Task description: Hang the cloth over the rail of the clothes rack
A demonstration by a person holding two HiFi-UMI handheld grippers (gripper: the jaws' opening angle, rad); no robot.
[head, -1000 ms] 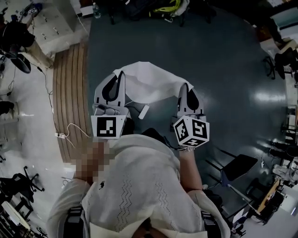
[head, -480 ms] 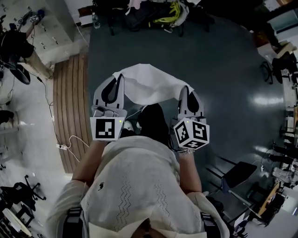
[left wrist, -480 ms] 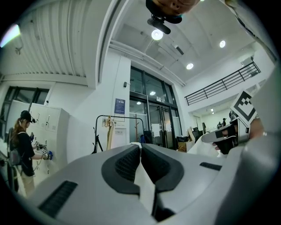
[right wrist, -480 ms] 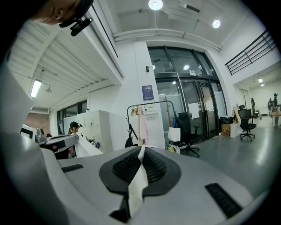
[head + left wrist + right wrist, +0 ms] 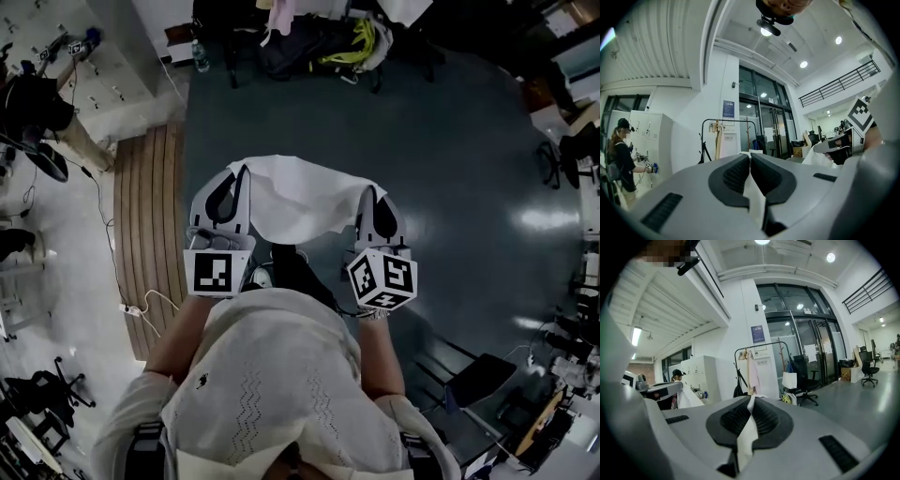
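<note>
Above the dark floor, the left tool and right tool each clamp an edge of the white cloth — slung between them — well apart from the clothes rack.

Between the pads of the right hand-held gripper, only a thin strip of cloth showed; the jaws hid the rest. The clothes rack stood far off, the items on its rail too small to identify. In the head view, the person's torso hid their legs.
</note>
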